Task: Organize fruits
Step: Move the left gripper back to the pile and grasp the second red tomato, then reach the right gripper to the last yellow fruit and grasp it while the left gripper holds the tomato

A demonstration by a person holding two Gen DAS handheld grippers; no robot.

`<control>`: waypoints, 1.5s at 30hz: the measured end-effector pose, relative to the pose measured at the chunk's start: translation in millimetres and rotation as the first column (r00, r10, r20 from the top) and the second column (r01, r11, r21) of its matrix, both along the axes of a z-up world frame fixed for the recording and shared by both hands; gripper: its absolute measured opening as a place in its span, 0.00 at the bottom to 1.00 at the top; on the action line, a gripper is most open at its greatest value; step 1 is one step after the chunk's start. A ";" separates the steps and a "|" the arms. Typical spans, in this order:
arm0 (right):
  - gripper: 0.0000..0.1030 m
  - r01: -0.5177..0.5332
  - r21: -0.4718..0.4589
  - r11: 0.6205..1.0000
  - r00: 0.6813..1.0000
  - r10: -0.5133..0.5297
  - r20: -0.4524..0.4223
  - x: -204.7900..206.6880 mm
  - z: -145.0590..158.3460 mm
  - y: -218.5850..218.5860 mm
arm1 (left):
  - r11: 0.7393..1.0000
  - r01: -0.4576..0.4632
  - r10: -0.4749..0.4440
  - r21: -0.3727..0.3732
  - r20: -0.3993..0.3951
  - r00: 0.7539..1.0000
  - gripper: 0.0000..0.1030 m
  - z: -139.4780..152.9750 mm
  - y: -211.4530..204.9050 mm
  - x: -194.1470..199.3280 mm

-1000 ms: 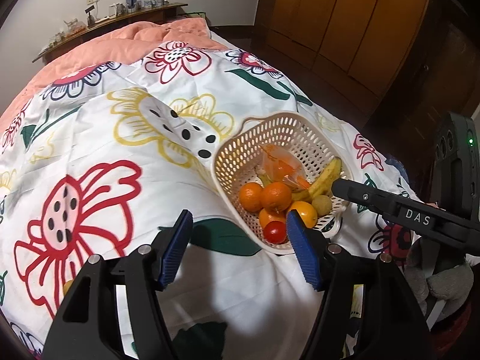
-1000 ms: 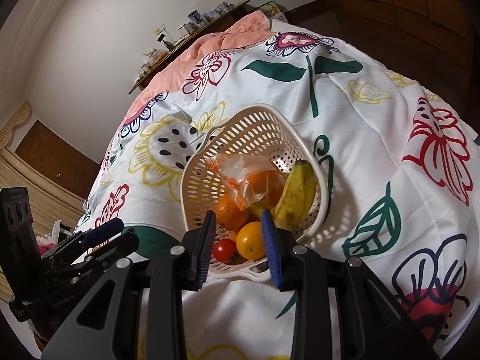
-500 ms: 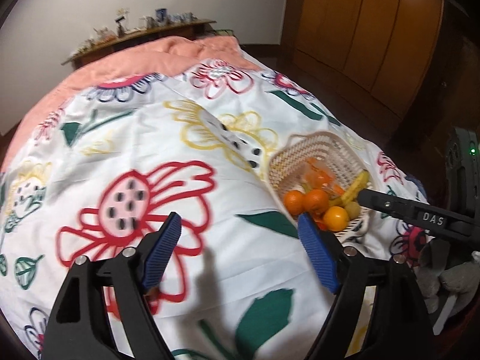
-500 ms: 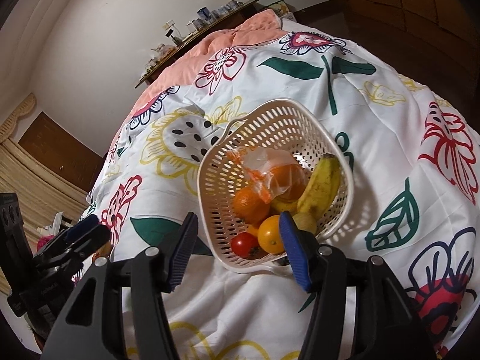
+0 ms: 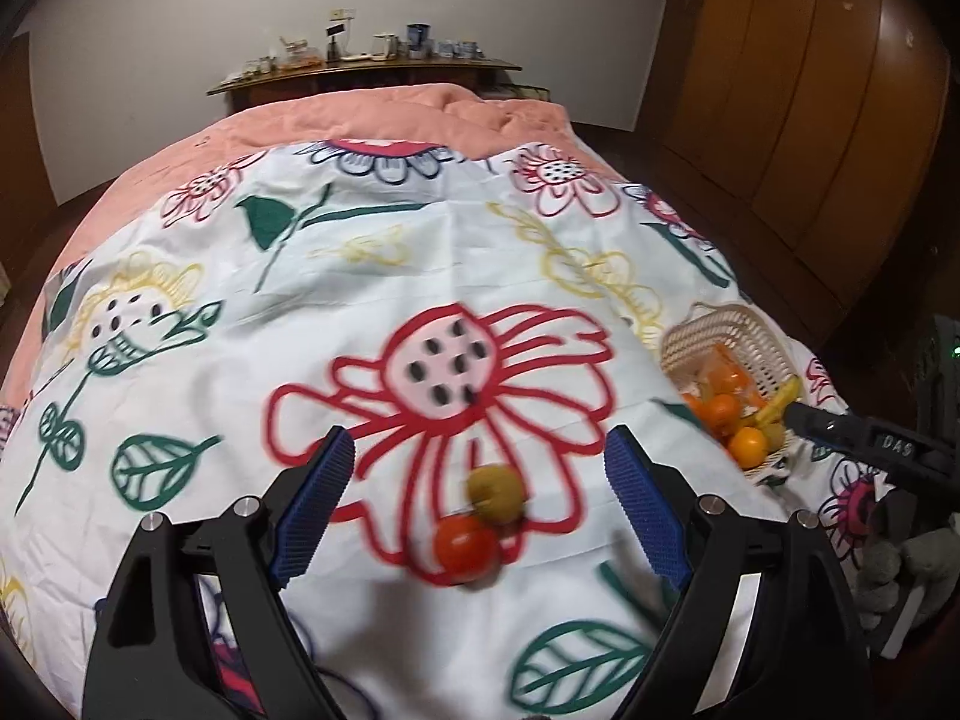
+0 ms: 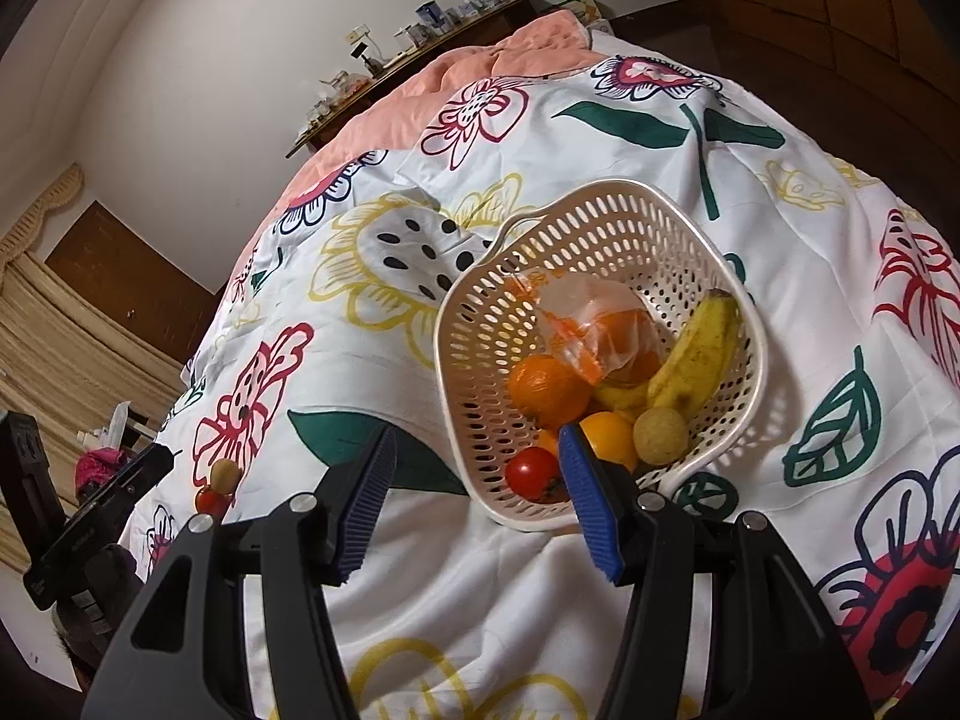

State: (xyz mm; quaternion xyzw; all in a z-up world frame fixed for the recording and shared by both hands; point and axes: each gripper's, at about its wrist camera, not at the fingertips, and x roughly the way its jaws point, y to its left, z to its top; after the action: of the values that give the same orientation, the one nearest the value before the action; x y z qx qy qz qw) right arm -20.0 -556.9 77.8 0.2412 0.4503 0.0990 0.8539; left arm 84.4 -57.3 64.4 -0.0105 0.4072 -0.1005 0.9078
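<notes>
On the floral bedspread (image 5: 420, 276), straight ahead of the left gripper (image 5: 480, 495), two loose fruits lie touching each other: a red tomato (image 5: 467, 545) nearer the camera and a greenish-brown kiwi (image 5: 495, 493) just beyond it. Both sit on a large red printed flower and look blurred in the left wrist view. The left gripper's blue-padded fingers (image 5: 315, 504) are spread wide, with the two fruits between them but touching neither pad.

To the far right in that view stands a cream perforated basket (image 5: 750, 330), tilted on the soft cover. In the right wrist view the same basket (image 6: 606, 210) fills the centre, holding an orange (image 6: 549, 390), a banana (image 6: 699, 354), a clear bag with orange fruit inside (image 6: 600, 330), a second tomato (image 6: 531, 473), a yellow-orange citrus (image 6: 609, 432) and a round tan fruit (image 6: 660, 435). The right gripper (image 6: 477, 498) hovers at the basket's near rim, its jaws apart and holding nothing; its right pad (image 6: 591, 504) overlaps the basket in the picture, though I cannot tell whether it touches.

At the far left of the right wrist view, the loose kiwi (image 6: 224, 474) and tomato (image 6: 210, 501) show again, beside the dark body of the left gripper (image 6: 108, 510). A peach blanket (image 5: 384, 120) covers the far end of the bed, below a wooden shelf of small items (image 5: 360, 63).
</notes>
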 end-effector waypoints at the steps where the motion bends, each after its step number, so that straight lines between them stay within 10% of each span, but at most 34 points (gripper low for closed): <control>1: 0.55 -0.002 0.000 1.000 1.000 0.002 0.000 -0.1 0.1 0.7 | 1.000 -0.002 0.002 0.005 0.001 1.000 0.84 -2.4 5.1 -1.9; 21: 0.56 -0.032 -0.006 0.999 0.999 0.032 -0.009 -0.1 0.2 15.6 | 0.996 0.077 -0.080 -0.035 -0.079 0.994 0.42 -31.4 11.5 -11.2; 45: 0.56 -0.090 -0.012 0.996 0.996 0.090 0.004 0.9 9.3 39.7 | 0.994 0.092 -0.097 -0.054 -0.107 0.989 0.28 -42.2 11.5 -16.0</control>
State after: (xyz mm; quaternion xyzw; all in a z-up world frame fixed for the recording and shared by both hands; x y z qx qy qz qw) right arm -19.1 -517.2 87.0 0.2156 0.4593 0.1354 0.8510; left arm 68.4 -45.8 22.2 -0.0188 0.4540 -0.1525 0.8777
